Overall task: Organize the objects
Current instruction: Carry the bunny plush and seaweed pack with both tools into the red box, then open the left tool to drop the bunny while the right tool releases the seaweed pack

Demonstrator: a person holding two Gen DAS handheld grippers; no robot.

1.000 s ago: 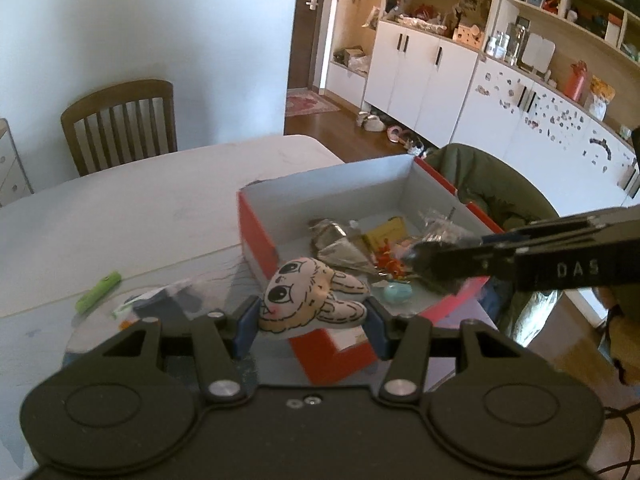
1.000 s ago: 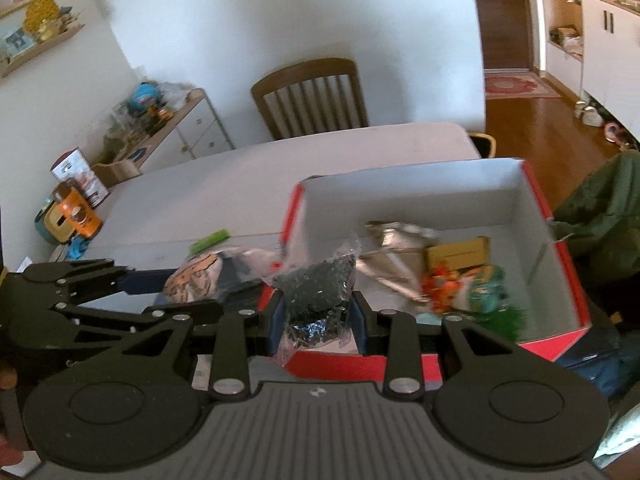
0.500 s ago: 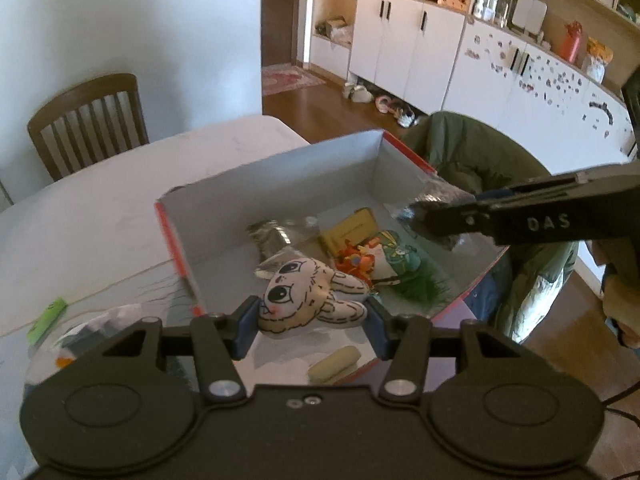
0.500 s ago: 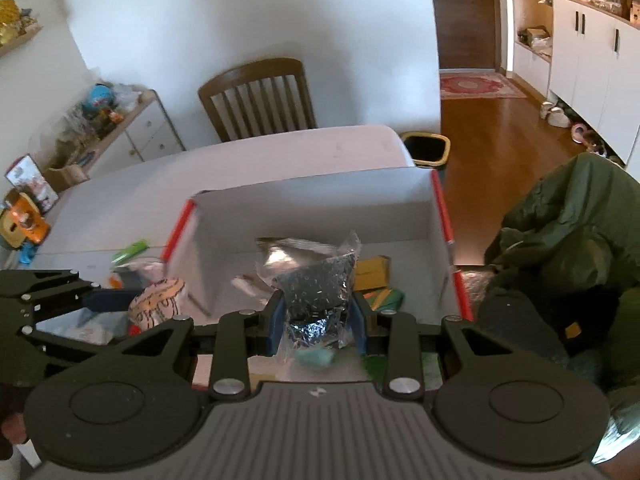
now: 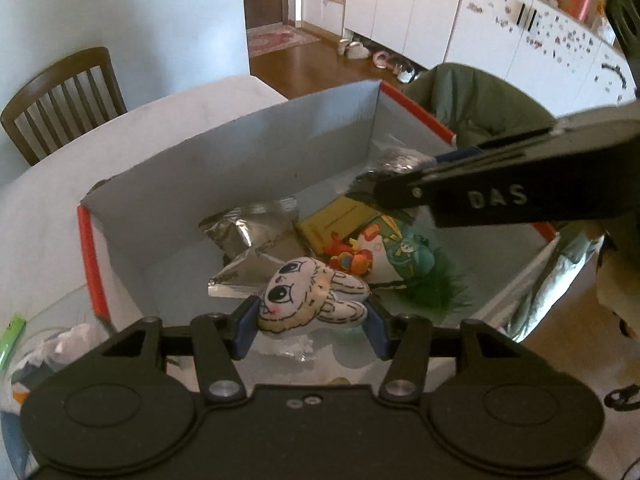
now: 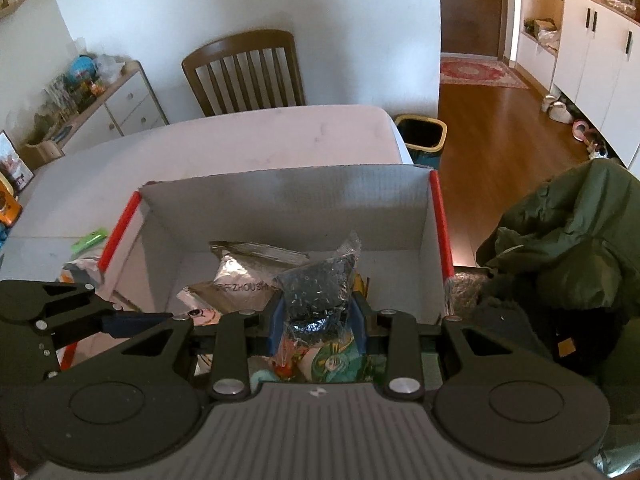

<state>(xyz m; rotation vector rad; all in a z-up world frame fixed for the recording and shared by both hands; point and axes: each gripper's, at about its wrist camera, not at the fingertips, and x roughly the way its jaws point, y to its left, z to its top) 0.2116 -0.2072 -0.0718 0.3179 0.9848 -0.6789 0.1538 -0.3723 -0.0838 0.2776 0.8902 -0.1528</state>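
Over the last second both grippers have been travelling from the box's near-left corner to a spot above its open interior, so both loads now look ready to be dropped. At the lower centre of the left wrist view, the left gripper (image 5: 312,326) is pinching a flat bunny toy (image 5: 310,294) between its blue pads, hanging it over the red-edged box (image 5: 90,256). Further right, the right gripper (image 6: 318,326) is clamping a clear bag of dark beads (image 6: 318,292) above the foil packets (image 5: 250,236) and a green cartoon pouch (image 5: 394,250) already inside. Off the box's left, a green stick (image 5: 12,338) and a crumpled wrapper (image 5: 60,346) are lying on the table (image 6: 260,136), partly cut off. The box's near wall is hiding behind the gripper bodies.
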